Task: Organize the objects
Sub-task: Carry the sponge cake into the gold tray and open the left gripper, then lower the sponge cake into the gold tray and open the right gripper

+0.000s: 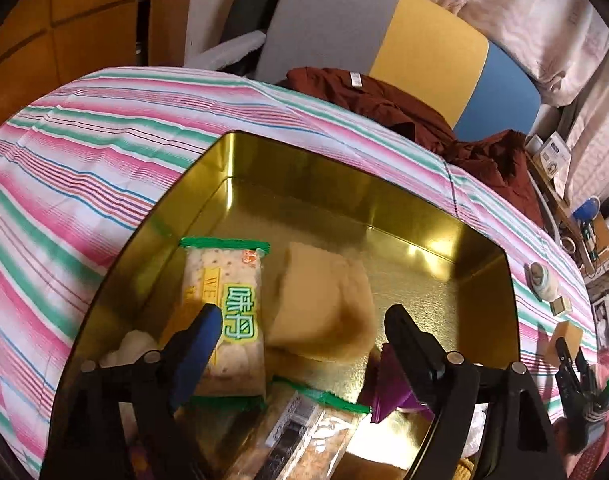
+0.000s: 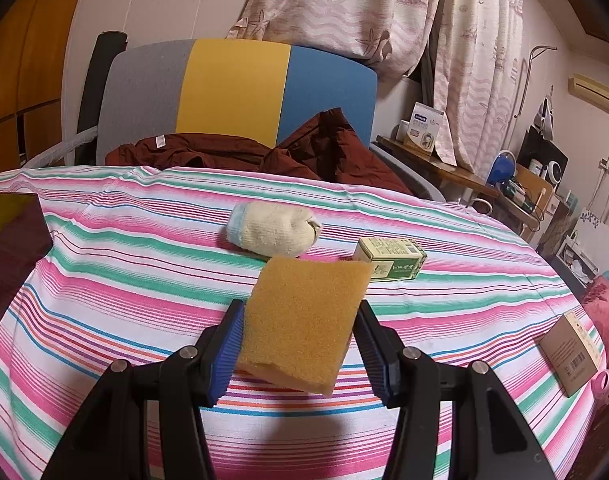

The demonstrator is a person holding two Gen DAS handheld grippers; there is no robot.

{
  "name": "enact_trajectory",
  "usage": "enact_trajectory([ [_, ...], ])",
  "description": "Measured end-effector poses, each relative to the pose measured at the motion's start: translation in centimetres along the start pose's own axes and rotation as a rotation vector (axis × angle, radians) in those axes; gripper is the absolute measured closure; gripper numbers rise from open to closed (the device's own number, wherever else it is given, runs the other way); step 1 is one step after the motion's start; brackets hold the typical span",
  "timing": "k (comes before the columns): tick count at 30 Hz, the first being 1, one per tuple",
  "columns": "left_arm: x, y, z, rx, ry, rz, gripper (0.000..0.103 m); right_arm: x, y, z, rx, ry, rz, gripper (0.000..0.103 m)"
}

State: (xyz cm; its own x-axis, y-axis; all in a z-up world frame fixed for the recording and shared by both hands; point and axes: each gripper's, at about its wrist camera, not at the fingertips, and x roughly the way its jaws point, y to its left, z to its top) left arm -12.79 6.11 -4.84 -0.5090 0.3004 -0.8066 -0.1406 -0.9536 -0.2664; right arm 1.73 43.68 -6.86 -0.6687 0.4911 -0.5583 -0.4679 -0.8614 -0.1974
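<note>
Filling the gold tin (image 1: 384,196) is partway done: snack packets (image 1: 224,320) lie inside, your left tool (image 1: 304,330) gapes empty above them. Your right tool (image 2: 300,340) pinches the sponge (image 2: 304,320); sock roll (image 2: 270,228) and green box (image 2: 390,258) wait on the tabletop (image 2: 104,280).

Behind the striped cloth (image 2: 104,240), a grey, yellow and blue chair back (image 2: 232,92) with a dark red garment (image 2: 232,156) before it, pale patterned curtains (image 2: 384,12) above, and a cluttered wooden shelf (image 2: 444,164) at right.
</note>
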Motion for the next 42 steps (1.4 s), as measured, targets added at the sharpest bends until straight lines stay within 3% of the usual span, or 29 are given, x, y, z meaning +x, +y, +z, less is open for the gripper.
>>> enact_trajectory([
  [10,-3.7,-0.3,-3.3,0.024,-0.109,-0.013,0.007,-0.3,0.0,0.0,-0.005,-0.012,0.000,0.048],
  [18,-6.3,0.5,-5.8,0.039,-0.178,-0.020,0.000,-1.2,0.6,0.3,-0.035,0.001,0.049,0.048],
  [31,-8.3,2.1,-8.9,0.025,-0.224,-0.032,0.000,-8.2,8.1,4.3,-0.031,-0.050,0.411,0.048],
  [39,-9.3,2.4,-10.3,0.051,-0.240,-0.034,0.000,-8.2,16.7,7.5,-0.117,0.087,0.606,0.048],
  [42,-9.4,2.5,-10.4,0.038,-0.237,-0.042,0.000,-7.1,19.4,8.2,-0.155,0.155,0.620,0.048],
])
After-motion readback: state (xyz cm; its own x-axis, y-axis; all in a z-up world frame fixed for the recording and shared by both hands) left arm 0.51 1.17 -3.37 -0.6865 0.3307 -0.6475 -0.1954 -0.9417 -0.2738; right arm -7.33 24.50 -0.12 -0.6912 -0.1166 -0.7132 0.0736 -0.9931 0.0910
